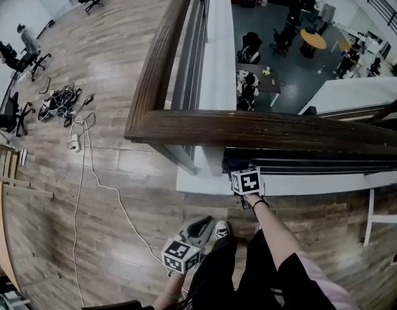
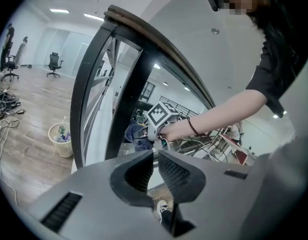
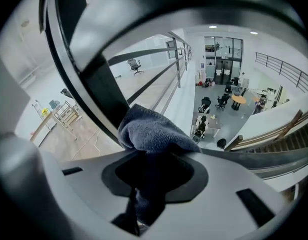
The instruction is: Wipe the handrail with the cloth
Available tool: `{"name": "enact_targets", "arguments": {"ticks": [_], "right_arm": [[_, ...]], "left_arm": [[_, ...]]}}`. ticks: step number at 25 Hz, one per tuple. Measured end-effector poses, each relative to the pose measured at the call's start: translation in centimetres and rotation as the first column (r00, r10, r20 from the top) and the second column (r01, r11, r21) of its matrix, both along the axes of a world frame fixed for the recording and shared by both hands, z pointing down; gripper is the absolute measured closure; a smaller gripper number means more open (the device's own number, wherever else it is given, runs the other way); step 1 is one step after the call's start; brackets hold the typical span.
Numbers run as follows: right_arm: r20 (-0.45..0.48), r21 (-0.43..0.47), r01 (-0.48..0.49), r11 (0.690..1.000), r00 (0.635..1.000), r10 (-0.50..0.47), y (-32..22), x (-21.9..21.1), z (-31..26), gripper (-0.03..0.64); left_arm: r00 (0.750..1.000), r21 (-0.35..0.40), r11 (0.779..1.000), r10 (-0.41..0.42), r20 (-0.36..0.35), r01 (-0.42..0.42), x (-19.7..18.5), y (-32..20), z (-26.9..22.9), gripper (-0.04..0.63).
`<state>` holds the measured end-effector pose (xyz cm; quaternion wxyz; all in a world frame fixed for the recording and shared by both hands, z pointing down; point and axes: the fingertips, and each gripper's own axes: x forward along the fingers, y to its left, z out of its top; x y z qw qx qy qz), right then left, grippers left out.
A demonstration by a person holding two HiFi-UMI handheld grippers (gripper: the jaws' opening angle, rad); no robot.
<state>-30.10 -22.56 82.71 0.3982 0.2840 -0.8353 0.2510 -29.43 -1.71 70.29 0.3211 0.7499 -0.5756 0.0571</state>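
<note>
The brown wooden handrail (image 1: 250, 129) turns a corner at the left and runs away along the glass balustrade. My right gripper (image 1: 244, 172) is just under the near rail, and its marker cube faces up. It is shut on a blue-grey cloth (image 3: 155, 132) that bulges out past the jaws. The dark underside of the rail (image 3: 159, 4) arches close above the cloth; I cannot tell whether they touch. My left gripper (image 1: 206, 221) hangs low beside the person's leg, shut and empty. In the left gripper view its jaws (image 2: 155, 156) point up at the right gripper (image 2: 155, 129) and the cloth (image 2: 135, 134).
Dark balusters (image 2: 126, 91) and glass panels stand under the rail. A tangle of cables (image 1: 64, 101) and a white cord (image 1: 95, 173) lie on the wooden floor at the left. A waste basket (image 2: 61, 140) stands by the balustrade. A white bench (image 1: 385, 215) is at the right. Beyond the rail an atrium (image 1: 282, 44) opens far below.
</note>
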Motion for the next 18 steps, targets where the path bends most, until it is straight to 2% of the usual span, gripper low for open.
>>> {"name": "enact_targets", "arguments": {"ticks": [5,11,18], "right_arm": [[-0.014,-0.004,-0.068,0.998,0.998,0.068,-2.5,3.7,1.4,0.514],[-0.012,0.014,-0.102,0.995,0.995,0.102,-4.8,8.1,1.3,0.514],[-0.007,0.057,-0.155,0.986,0.988,0.156,-8.1,15.7,1.0,0.514]], "left_arm": [[1.000,-0.018,1.000,0.017,-0.001,-0.017,1.8,-0.3,1.2,0.565],[0.999,-0.071,0.996,0.043,-0.031,-0.045,4.7,-1.3,2.0,0.565],[0.995,-0.084,0.992,0.092,-0.030,-0.095,9.2,-4.7,1.9,0.565]]}}
